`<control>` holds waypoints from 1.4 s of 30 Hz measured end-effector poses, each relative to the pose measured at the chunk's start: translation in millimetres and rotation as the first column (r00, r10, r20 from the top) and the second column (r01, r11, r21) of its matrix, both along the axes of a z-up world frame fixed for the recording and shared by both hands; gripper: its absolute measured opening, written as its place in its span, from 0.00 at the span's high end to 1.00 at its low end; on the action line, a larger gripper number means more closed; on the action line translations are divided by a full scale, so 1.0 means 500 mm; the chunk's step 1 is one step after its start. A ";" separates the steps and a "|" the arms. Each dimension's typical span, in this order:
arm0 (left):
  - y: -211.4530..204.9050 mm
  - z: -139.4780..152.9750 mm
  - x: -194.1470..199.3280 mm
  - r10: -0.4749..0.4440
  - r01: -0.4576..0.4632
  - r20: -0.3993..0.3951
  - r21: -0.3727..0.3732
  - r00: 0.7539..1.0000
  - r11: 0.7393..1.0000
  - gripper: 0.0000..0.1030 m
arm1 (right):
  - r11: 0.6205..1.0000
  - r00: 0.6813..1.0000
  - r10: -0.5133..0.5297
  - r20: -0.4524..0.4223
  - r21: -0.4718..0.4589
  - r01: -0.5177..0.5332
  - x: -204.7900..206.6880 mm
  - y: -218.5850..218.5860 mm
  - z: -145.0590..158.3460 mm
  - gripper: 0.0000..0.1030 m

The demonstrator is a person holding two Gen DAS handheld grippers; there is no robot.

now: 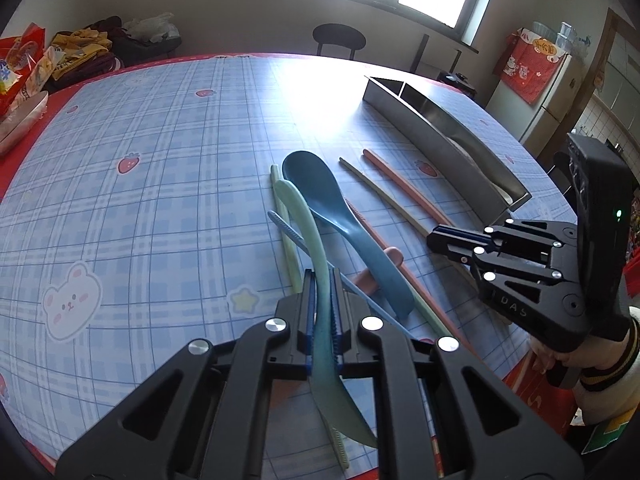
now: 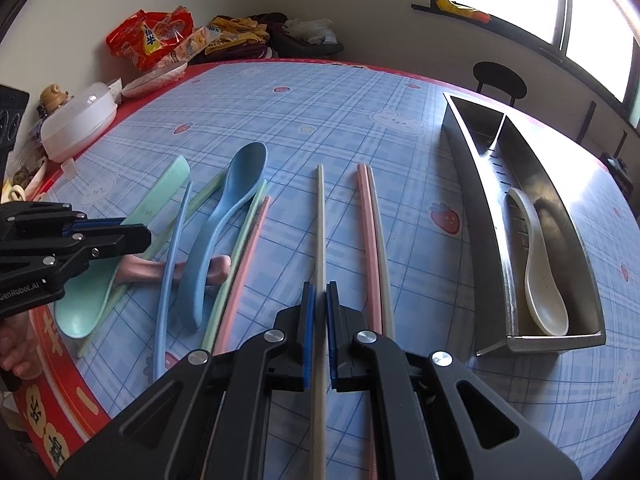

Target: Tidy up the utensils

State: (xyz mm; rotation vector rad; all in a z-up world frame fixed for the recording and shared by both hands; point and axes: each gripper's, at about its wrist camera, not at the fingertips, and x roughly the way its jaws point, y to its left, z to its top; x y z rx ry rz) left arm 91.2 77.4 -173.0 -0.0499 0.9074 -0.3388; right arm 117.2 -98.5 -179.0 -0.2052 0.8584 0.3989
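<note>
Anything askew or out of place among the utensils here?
Yes: the blue spoon lies propped across the pink rest, loose chopsticks crisscrossing beside it. Only the white spoon is in the steel tray.

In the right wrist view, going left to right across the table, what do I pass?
Left gripper shut on the mint green spoon → blue spoon → beige chopstick in the right gripper → pink chopstick → steel tray → white spoon inside it.

L gripper (image 1: 323, 280) clamps green spoon (image 1: 308, 232) handle above table (image 1: 160, 160).
</note>
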 end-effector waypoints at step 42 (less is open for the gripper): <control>-0.291 0.133 0.228 -0.011 0.015 0.032 -0.104 0.999 0.994 0.89 | 0.875 0.979 -0.205 0.016 0.450 0.176 0.201 -0.367 0.095 0.94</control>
